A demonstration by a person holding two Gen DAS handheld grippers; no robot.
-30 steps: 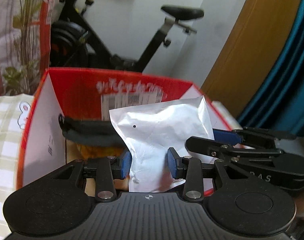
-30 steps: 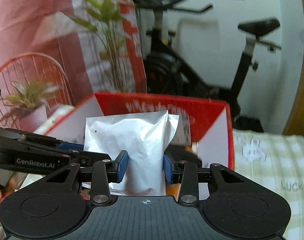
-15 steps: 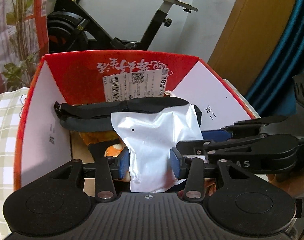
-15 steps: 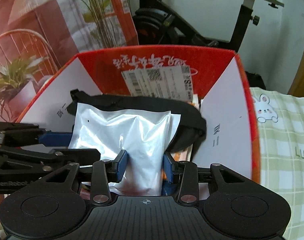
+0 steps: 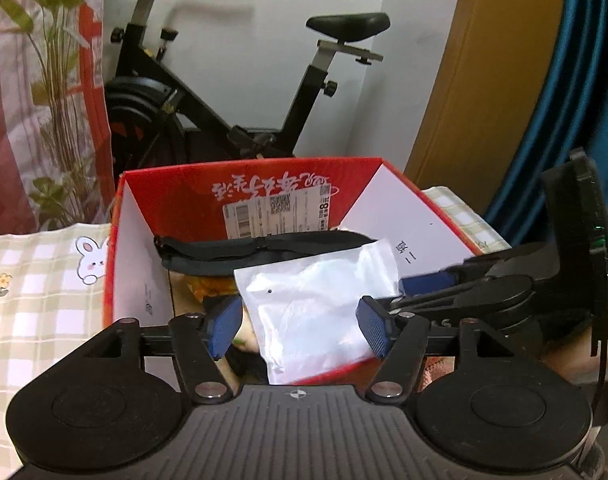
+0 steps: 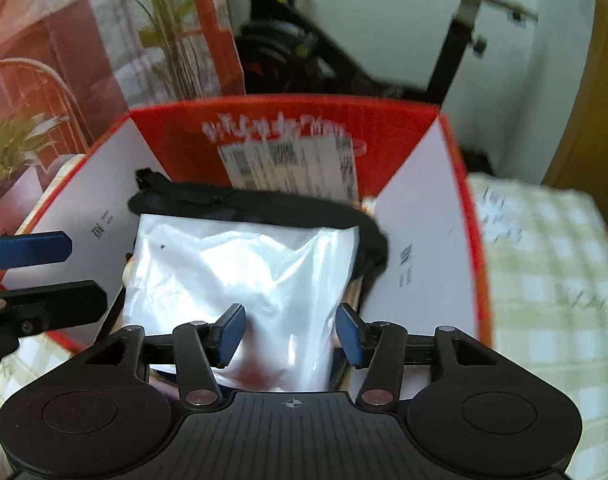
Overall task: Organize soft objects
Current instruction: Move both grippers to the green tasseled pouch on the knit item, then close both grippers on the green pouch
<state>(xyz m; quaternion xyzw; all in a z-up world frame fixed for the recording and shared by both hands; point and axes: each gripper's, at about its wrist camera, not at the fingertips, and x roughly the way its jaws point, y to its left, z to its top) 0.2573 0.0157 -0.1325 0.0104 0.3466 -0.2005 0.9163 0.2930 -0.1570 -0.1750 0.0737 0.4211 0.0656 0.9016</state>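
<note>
Both grippers, left gripper [image 5: 298, 326] and right gripper [image 6: 290, 336], have spread wide since half a second ago, letting go of the one white plastic pouch [image 6: 244, 280], now lying inside the red cardboard box [image 6: 460, 184] against one black strap [image 6: 256, 204], exercise bike [image 5: 224, 104] behind the box.

Box contents [image 5: 208, 288] beneath white pouch [image 5: 316, 312] hidden

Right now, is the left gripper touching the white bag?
Apart. The left wrist view shows the left gripper open, gaps between both blue pads and the white bag.
</note>
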